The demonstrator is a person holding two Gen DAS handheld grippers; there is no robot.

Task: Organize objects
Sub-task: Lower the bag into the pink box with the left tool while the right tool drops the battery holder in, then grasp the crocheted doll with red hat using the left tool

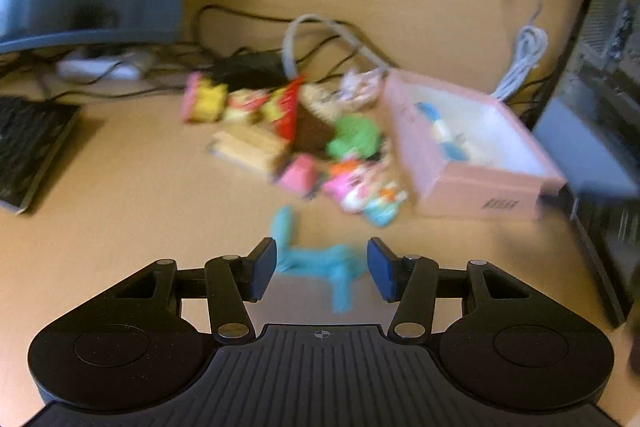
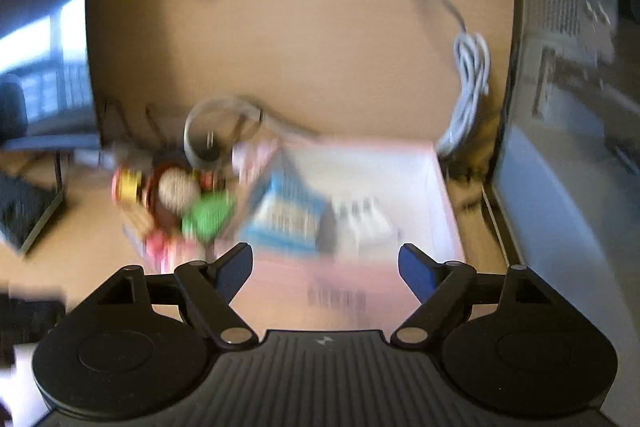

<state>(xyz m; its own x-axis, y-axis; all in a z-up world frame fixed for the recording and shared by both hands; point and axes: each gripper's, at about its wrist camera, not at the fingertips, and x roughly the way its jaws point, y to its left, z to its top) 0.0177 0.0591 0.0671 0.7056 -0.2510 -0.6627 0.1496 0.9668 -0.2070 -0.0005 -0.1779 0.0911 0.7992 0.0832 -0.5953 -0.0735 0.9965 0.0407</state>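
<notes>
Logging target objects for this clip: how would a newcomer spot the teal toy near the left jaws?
Start at the pink box on the wooden desk. Left of it lies a colourful toy pile. The teal toy lies apart from that pile, alone, between the left gripper's open jaws.

wood desk (image 1: pixel 120 195), pink box (image 1: pixel 472 187), toys (image 1: pixel 352 139)

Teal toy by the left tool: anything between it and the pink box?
Partly. The teal toy lies between the open left tool's fingers. The pink box sits ahead to the right; the toy pile's near edge borders that path. Blur hides detail.
</notes>
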